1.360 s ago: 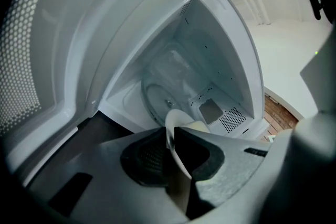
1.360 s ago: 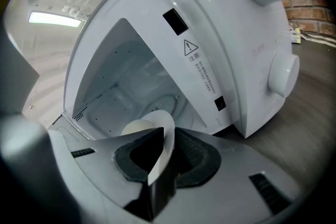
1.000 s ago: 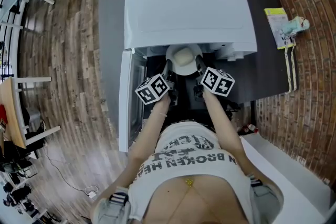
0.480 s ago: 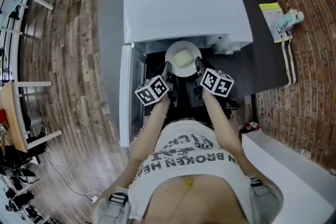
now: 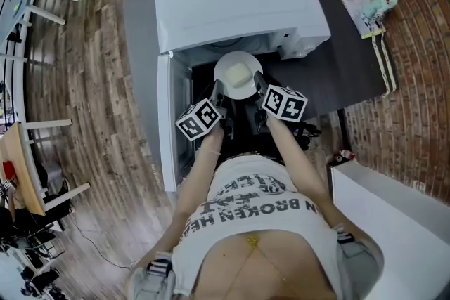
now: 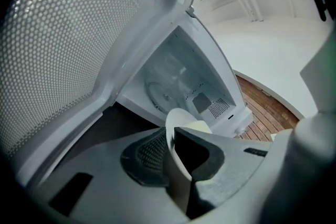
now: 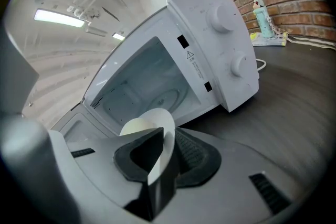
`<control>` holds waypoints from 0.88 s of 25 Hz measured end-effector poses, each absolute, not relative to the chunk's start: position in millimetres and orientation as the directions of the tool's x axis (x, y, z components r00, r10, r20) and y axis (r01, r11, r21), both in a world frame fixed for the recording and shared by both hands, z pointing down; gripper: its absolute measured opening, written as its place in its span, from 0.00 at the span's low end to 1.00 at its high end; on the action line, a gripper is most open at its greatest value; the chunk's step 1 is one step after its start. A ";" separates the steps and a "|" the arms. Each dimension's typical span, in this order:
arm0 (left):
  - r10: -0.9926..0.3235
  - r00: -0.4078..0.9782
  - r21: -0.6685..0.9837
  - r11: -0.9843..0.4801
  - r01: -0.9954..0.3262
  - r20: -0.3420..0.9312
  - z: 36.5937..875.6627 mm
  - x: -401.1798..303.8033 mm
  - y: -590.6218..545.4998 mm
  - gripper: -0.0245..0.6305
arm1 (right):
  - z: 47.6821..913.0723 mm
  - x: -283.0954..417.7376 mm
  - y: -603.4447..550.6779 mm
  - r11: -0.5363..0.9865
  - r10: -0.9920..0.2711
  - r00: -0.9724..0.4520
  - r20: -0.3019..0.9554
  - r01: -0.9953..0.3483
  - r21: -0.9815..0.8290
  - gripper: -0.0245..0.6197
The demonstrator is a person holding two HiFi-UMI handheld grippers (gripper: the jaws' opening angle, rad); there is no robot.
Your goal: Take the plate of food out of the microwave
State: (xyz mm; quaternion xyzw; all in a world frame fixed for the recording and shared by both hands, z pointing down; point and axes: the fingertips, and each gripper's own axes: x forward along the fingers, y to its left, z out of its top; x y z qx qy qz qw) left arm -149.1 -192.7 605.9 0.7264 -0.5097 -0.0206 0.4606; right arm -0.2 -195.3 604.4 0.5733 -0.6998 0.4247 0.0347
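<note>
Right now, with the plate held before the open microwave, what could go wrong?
1. The left gripper and right gripper pinch only opposite edges of the plate; uneven pulling could let it slip.
2. Any tilt might slide the pale food off.
3. The open door stands close beside the left gripper and could get bumped.

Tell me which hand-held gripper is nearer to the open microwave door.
Left. The left hand-held gripper grips the left rim of the plate, beside the open microwave door; the right hand-held gripper grips the opposite rim, with the plate between it and the door.
</note>
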 end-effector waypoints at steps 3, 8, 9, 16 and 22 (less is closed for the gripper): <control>-0.760 0.479 0.690 -0.055 -0.721 0.439 604.9 -148.1 -190.2 0.12 | 605.5 1.1 -193.8 -0.022 -0.768 -0.346 0.539 -0.827 -0.562 0.14; -0.767 0.458 0.677 -0.041 -0.734 0.450 604.3 -148.6 -190.6 0.12 | 602.3 1.1 -196.8 0.012 -0.766 -0.364 0.530 -0.832 -0.555 0.14; -0.767 0.455 0.677 -0.037 -0.735 0.452 604.0 -147.4 -190.4 0.12 | 601.7 2.1 -197.0 0.016 -0.764 -0.368 0.530 -0.831 -0.556 0.14; -0.787 0.429 0.687 -0.009 -0.727 0.443 597.1 -134.1 -177.5 0.12 | 598.4 11.5 -190.2 0.063 -0.736 -0.406 0.542 -0.838 -0.543 0.14; -0.802 0.384 0.679 0.037 -0.733 0.458 595.7 -132.0 -161.3 0.12 | 595.2 14.4 -183.6 0.102 -0.712 -0.446 0.542 -0.830 -0.548 0.14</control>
